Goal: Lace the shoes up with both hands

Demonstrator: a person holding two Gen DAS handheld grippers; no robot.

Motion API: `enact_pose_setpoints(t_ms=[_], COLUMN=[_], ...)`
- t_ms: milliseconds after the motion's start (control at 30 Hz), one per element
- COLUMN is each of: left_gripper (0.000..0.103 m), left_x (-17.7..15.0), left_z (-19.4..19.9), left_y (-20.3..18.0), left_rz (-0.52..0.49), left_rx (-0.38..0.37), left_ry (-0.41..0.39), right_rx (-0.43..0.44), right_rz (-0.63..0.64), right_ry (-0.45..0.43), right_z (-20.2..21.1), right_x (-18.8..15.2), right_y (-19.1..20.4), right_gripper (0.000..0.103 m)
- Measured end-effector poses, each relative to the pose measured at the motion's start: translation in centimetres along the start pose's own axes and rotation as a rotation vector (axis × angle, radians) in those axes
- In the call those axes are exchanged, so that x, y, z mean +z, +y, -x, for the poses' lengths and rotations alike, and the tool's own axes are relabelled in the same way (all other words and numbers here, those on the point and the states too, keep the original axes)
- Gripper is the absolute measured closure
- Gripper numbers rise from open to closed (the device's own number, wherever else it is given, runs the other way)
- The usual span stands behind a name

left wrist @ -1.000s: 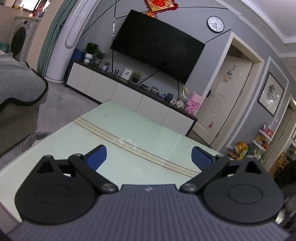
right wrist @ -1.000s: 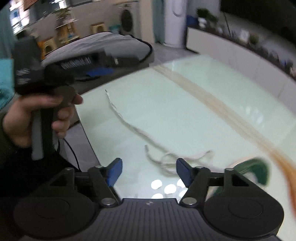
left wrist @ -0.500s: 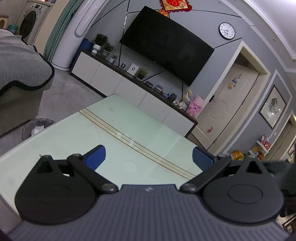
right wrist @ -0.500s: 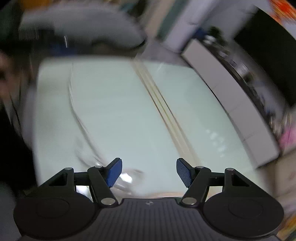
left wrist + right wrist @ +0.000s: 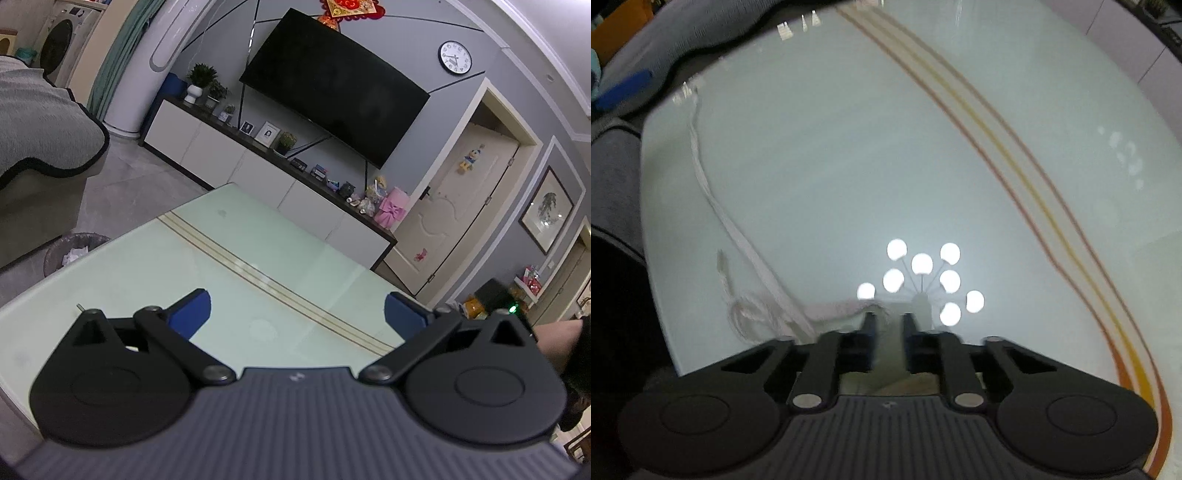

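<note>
A white shoelace lies on the pale green glass table, running from the far left edge to a loose tangle close in front of me. One end of it reaches the left fingertip of my right gripper, whose jaws stand close together with a narrow gap showing table between them. My left gripper hovers wide open over the table with nothing between its blue pads. A lace tip pokes out beside its left finger. No shoe shows in either view.
A ceiling lamp's reflection glares on the glass just ahead of the right gripper. A grey-blanketed sofa and a bin stand left of the table. The person's other hand is at the right edge.
My right gripper swung down toward the tangled lace end and its jaws narrowed from wide open to a small gap. The left gripper stayed open and tilted slightly.
</note>
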State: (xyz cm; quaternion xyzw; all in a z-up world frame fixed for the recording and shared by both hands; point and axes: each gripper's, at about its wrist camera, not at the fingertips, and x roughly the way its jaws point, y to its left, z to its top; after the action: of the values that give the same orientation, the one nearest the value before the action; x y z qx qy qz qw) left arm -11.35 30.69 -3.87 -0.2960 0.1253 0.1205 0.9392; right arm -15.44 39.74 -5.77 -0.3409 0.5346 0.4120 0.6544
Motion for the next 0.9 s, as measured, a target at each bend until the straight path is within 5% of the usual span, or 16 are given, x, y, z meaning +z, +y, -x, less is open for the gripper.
enact_pose_setpoints(t_ms=[100, 267, 433, 700, 767, 833, 900], left_gripper=[0.000, 0.000, 0.000, 0.003, 0.014, 0.052, 0.078], left_x=[-0.1, -0.3, -0.5, 1.1, 2.1, 2.7, 2.3], left_z=[-0.1, -0.3, -0.5, -0.9, -1.6, -2.4, -2.9], left_y=[0.0, -0.4, -1.1, -3.4, -5.1, -7.7, -11.1], left_rz=[0.000, -0.021, -0.048, -0.050, -0.098, -0.224, -0.416], left_rx=[0.003, -0.001, -0.029, -0.111, -0.170, -0.233, -0.317], left_ry=[0.002, 0.009, 0.024, 0.060, 0.096, 0.144, 0.188], right_rx=[-0.077, -0.127, -0.163, -0.131, -0.101, -0.027, 0.039], right_rz=[-0.049, -0.225, -0.246, -0.284, -0.312, -0.373, -0.433], right_ry=[-0.099, -0.538, -0.814, -0.984, -0.997, -1.014, -1.038], right_z=[1.0, 8.2, 15.4, 23.4, 25.2, 25.8, 26.1], right_x=[-0.3, -1.5, -3.5, -6.7, -6.9, -8.1, -10.0], right_y=[-0.6, -1.9, -0.3, 0.6, -1.2, -2.0, -2.2], right_gripper=[0.100, 0.100, 0.100, 0.100, 0.100, 0.100, 0.100])
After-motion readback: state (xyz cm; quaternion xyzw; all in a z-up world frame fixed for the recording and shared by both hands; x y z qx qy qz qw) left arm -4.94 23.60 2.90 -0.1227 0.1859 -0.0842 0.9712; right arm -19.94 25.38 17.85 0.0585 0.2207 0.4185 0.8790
